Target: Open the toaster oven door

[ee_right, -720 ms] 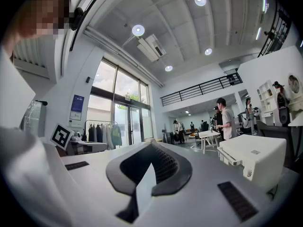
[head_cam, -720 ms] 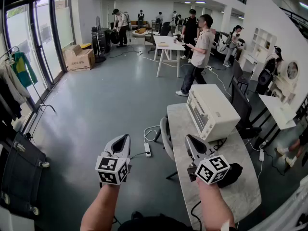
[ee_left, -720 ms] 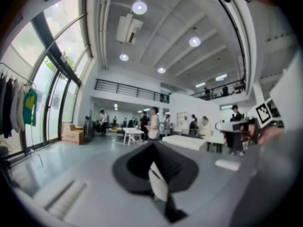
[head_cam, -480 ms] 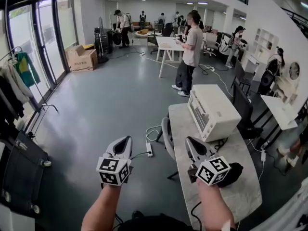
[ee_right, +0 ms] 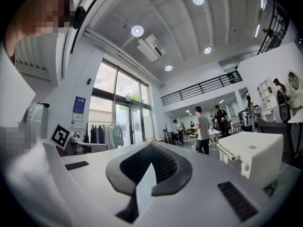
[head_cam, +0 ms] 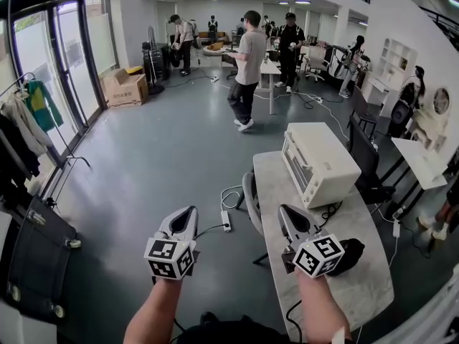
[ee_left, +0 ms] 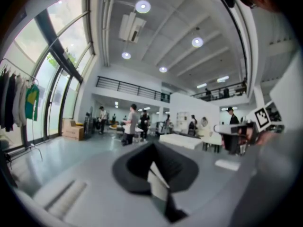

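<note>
Left gripper [head_cam: 189, 212]: your fingers [ee_left: 135, 170] are pressed together, empty, held level over the floor [head_cam: 158, 163] left of the table [head_cam: 362, 285].
Right gripper [head_cam: 285, 211]: your fingers are closed too, empty, level above the table's near end.
Oven [head_cam: 323, 160]: on the table's far end, well apart from your right gripper.
Door [head_cam: 297, 165]: shut, facing left.

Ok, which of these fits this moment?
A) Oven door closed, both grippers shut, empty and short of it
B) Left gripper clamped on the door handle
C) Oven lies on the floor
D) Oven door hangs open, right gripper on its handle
A: the toaster oven stands on the table with its door closed, while the left gripper and right gripper are shut on nothing, short of it.
</note>
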